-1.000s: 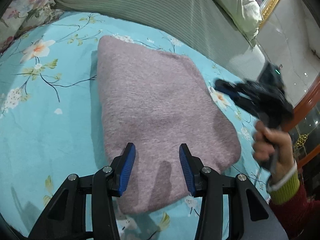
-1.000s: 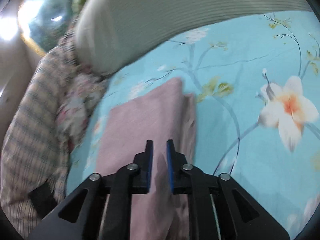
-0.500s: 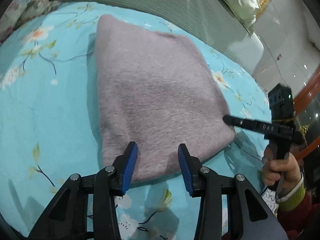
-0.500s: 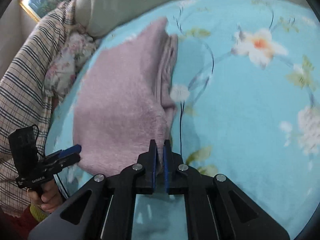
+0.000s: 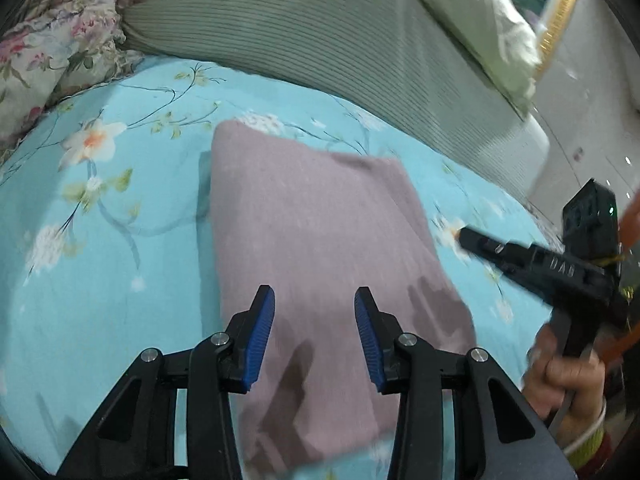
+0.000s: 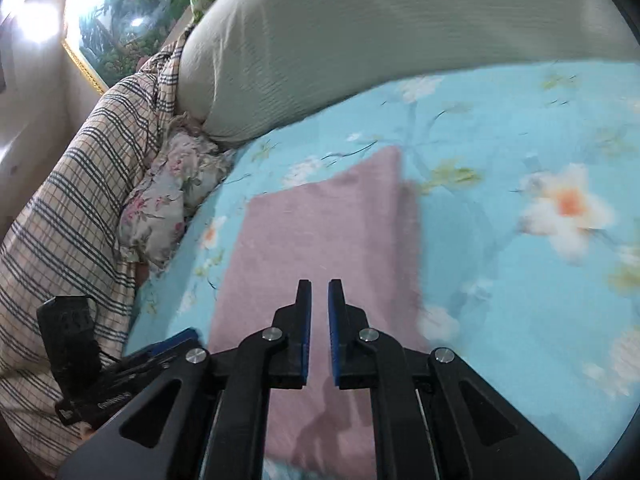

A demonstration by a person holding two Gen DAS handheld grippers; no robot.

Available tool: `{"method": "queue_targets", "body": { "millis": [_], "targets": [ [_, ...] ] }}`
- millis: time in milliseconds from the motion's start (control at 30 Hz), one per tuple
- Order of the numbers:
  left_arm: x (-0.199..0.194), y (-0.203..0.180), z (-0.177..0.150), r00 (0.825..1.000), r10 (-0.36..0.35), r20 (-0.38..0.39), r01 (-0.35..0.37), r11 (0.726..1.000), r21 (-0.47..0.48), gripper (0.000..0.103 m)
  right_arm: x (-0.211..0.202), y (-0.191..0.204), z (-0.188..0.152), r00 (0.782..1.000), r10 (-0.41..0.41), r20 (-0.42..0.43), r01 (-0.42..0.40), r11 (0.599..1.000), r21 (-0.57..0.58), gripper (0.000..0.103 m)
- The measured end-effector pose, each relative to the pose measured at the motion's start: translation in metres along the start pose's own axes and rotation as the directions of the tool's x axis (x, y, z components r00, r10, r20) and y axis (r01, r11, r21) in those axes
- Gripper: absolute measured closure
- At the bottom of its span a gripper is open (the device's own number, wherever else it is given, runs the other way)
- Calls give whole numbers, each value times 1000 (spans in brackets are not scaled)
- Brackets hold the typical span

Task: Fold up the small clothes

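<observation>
A mauve knitted garment lies folded into a thick rectangle on the turquoise floral bedsheet. My left gripper hovers over its near end, open and empty. My right gripper is over the garment from the other side, its jaws a narrow gap apart with nothing between them. In the left wrist view the right gripper shows at the right, hand-held, beside the garment's right edge. In the right wrist view the left gripper's blue pad shows at the lower left.
A grey-green ribbed bolster lies along the far side of the bed. A floral pillow and a plaid blanket lie at the head end. A pale pillow and a gilt picture frame stand behind.
Both grippers have lifted and moved forward over the garment. The right gripper's jaws, pressed shut half a second ago at the garment's edge, now stand slightly apart. The garment lies still.
</observation>
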State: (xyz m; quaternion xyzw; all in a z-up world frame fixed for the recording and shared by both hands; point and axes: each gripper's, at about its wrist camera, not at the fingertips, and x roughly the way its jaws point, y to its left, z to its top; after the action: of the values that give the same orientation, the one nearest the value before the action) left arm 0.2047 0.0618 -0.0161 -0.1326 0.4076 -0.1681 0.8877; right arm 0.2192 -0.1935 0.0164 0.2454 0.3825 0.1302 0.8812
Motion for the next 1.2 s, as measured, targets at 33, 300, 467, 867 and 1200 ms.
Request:
{"method": "queue_targets", "body": {
  "millis": [33, 300, 467, 867, 1200],
  "targets": [
    [9, 3, 8, 1000, 11, -12, -11, 1000, -7, 63, 12, -5, 4, 1000, -2, -12, 2, 1000, 11, 94],
    [70, 27, 25, 989, 117, -90, -121, 992, -45, 99, 56, -54, 11, 990, -141, -18, 142, 988, 54, 103],
    [61, 23, 20, 990, 124, -73, -125, 992, -18, 98, 50, -52, 9, 991, -136, -4, 136, 989, 55, 103],
    [-20, 4, -49, 999, 27, -28, -26, 999, 22, 98, -31, 3, -65, 998, -63, -15, 61, 995, -81, 99],
    [-15, 6, -92, 994, 32, -108, -30, 999, 21, 99, -35, -34, -119, 987, -150, -64, 147, 988, -54, 100]
  ]
}}
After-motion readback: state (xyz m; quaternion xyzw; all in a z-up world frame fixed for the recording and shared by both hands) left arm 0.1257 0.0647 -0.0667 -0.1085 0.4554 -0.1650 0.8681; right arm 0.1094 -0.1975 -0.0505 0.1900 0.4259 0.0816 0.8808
